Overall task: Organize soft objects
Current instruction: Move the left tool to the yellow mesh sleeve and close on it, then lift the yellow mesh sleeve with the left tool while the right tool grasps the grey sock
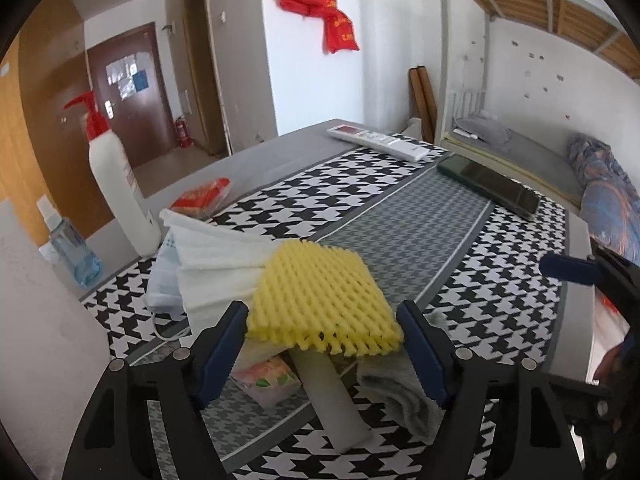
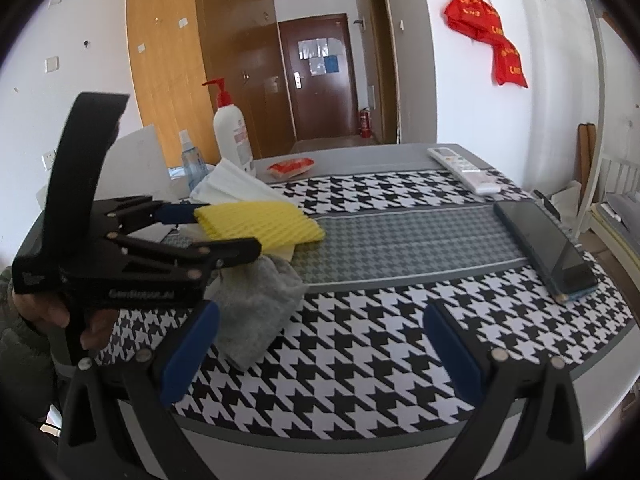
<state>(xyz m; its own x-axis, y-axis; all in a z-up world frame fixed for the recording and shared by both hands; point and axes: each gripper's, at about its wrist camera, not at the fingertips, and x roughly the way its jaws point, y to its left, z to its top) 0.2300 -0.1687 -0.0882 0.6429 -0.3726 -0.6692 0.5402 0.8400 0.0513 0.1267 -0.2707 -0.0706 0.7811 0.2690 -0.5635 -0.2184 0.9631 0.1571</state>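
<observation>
Bracketing the yellow foam net (image 1: 320, 300) with my left gripper (image 1: 322, 344): the net sits on top of the pile of soft things at the near left part of the table (image 1: 280, 136), its near edge between my two blue pads. Jaws are partly spread, and I see a sliver of gap on each side, so nothing is grasped yet.

Under the net: white foam sheets (image 1: 208, 256) fanned toward the pump bottle (image 1: 120, 184), a face mask (image 1: 162, 280) with its ear loop trailing on the patterned cloth, a white foam strip (image 1: 332, 400) pointing toward me, a floral tissue packet (image 1: 266, 380) and a grey sock (image 1: 404, 396).

My right gripper (image 2: 320, 348) hangs wide open over bare cloth, holding nothing.

Risks, as I judge them:
- The net is springy and light. A squeeze on its edge alone may buckle it so it pops out of the pads.
- Pads low enough could catch the foam strip or a sheet beneath and drag the pile apart.
- The net overhangs the pile; a push instead of a clean pinch would slide it off toward the grey stripe.
- A wide swing to the left could knock the pump bottle or the small spray bottle (image 1: 74, 256) beside it.
- The phone (image 1: 492, 186) and remote (image 1: 380, 142) lie well apart, little danger there.
</observation>
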